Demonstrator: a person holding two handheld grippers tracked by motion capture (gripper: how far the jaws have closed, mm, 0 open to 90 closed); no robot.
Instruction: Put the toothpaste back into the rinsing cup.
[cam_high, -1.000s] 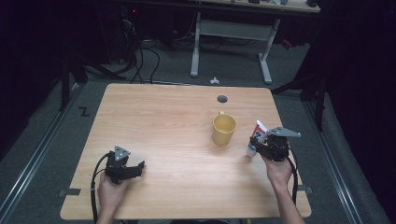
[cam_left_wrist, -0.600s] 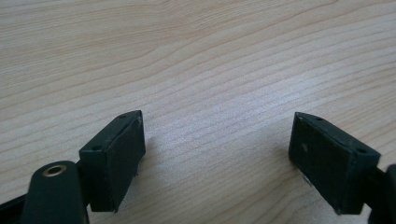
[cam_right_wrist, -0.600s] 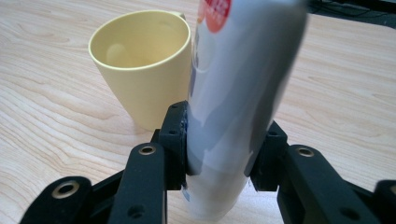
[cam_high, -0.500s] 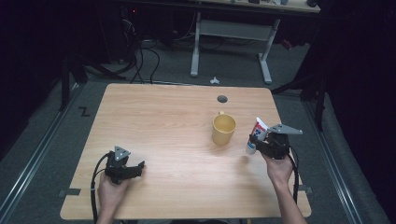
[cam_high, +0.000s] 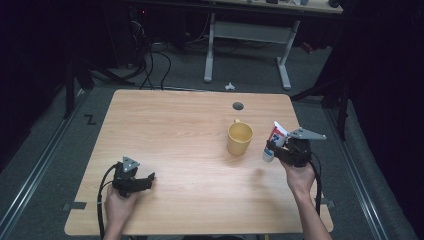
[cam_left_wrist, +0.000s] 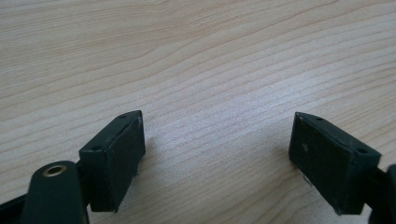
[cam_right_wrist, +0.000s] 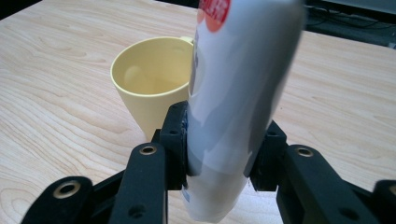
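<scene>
Most of the wooden table (cam_high: 175, 130) lies open. The one thing standing on it is the yellow mug (cam_high: 239, 138), right of centre. At its three o'clock, just beside it, the right gripper (cam_high: 272, 147) grips a white tube (cam_high: 274, 141), leaving only a narrow gap there. The left gripper (cam_high: 145, 181), jaws apart, sits at the mug's eight o'clock, with bare wood all round it.

Your right gripper (cam_high: 274, 150) clamps a white tube (cam_high: 274, 141), upright, cap down, just beside a yellow mug (cam_high: 239, 138) standing upright on the table (cam_high: 170, 130).
</scene>
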